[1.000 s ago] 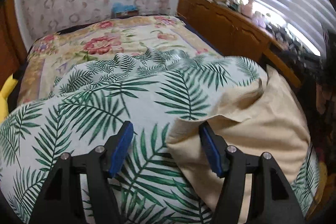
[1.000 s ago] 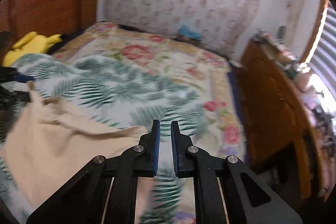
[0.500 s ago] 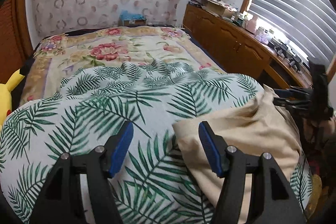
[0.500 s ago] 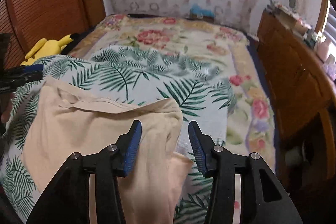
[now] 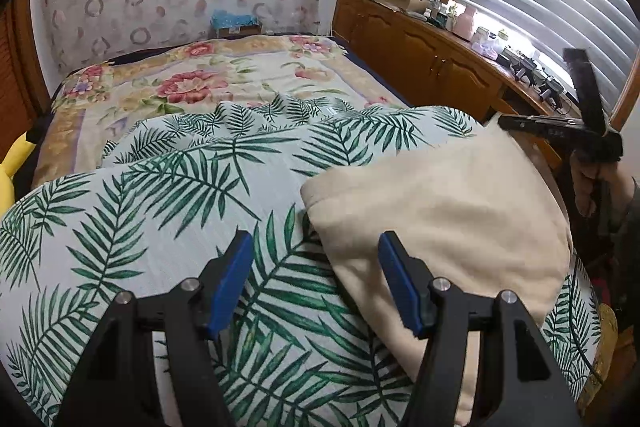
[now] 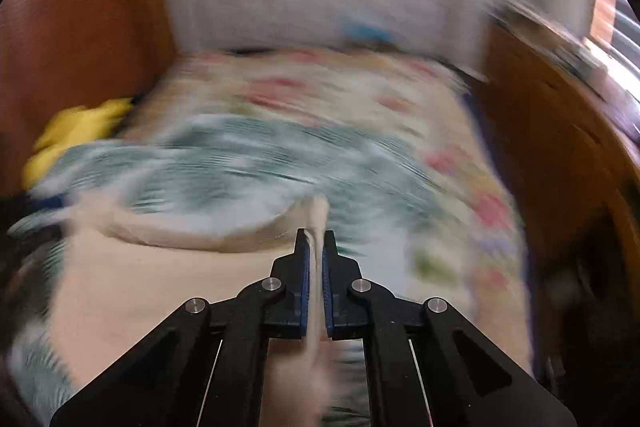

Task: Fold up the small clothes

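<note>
A beige garment (image 5: pixel 444 211) lies folded on the palm-leaf blanket (image 5: pixel 160 195), right of centre in the left wrist view. My left gripper (image 5: pixel 316 279) is open and empty, its right finger over the garment's near left edge. In the blurred right wrist view my right gripper (image 6: pixel 316 255) is shut on an edge of the beige garment (image 6: pixel 160 279), with cloth pinched between the blue pads. The right gripper also shows in the left wrist view (image 5: pixel 560 127) at the garment's far right corner.
A floral bedspread (image 5: pixel 192 83) covers the far bed. A wooden cabinet (image 5: pixel 424 59) with clutter runs along the right under window blinds. A yellow plush toy (image 6: pixel 76 131) lies at the left bed edge by the wooden headboard.
My right gripper opened half a second ago and has now shut on the garment's edge, moving fast. The left gripper stays open; the garment lies flatter.
</note>
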Motion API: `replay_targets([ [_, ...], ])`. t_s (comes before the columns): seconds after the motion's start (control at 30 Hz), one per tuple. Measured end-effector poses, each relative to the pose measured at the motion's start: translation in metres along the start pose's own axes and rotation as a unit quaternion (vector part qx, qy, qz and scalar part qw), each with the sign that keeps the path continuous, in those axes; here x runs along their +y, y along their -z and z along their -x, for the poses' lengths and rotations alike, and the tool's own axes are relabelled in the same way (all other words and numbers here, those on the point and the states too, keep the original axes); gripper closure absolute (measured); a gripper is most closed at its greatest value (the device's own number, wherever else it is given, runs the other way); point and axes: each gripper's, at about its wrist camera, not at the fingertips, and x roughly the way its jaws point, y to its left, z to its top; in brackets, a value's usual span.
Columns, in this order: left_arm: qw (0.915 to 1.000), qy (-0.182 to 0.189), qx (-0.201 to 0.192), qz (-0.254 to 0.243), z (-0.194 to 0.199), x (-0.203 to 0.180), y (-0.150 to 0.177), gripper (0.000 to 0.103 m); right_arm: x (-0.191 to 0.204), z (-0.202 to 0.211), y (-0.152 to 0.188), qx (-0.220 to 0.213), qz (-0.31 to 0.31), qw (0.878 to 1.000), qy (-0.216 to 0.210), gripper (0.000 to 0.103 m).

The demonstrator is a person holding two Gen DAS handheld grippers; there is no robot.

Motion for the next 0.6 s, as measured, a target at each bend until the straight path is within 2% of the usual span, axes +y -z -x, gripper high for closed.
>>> replay_targets([
  [0.03, 1.0000, 0.003, 0.003, -0.001, -0.001, -0.001, 0.001, 0.039, 0.001, -0.002, 0.002, 0.003, 0.012, 1.000, 0.013, 0.099],
  [0.07, 1.0000, 0.004, 0.005, -0.002, -0.001, -0.001, 0.002, 0.039, 0.005, -0.001, 0.004, 0.001, 0.025, 0.999, 0.029, 0.092],
  [0.1, 1.0000, 0.005, 0.006, -0.002, -0.001, -0.002, 0.003, 0.039, 0.007, 0.003, 0.005, -0.001, 0.029, 0.999, 0.021, 0.086],
  [0.13, 1.0000, 0.005, 0.007, -0.003, -0.001, -0.003, 0.004, 0.039, 0.010, 0.007, 0.006, -0.004, 0.035, 0.999, 0.009, 0.070],
  [0.17, 1.0000, 0.005, 0.007, -0.002, -0.001, -0.003, 0.005, 0.039, 0.014, 0.013, 0.007, -0.009, 0.043, 0.999, 0.002, 0.063],
  [0.2, 0.9999, 0.006, 0.009, 0.000, -0.002, -0.004, 0.006, 0.039, 0.016, 0.018, 0.008, -0.013, 0.046, 0.999, -0.001, 0.061],
  [0.27, 0.9999, 0.011, 0.012, 0.004, -0.002, -0.005, 0.008, 0.039, 0.022, 0.029, 0.012, -0.014, 0.053, 0.998, -0.019, 0.051],
  [0.47, 0.9993, 0.027, 0.023, 0.008, -0.007, -0.010, 0.012, 0.039, 0.025, 0.037, 0.033, 0.006, 0.035, 0.997, -0.074, 0.043],
  [0.6, 0.9985, 0.041, 0.029, 0.019, -0.012, -0.011, 0.012, 0.039, 0.021, 0.020, 0.046, 0.031, 0.020, 0.997, -0.074, 0.043],
])
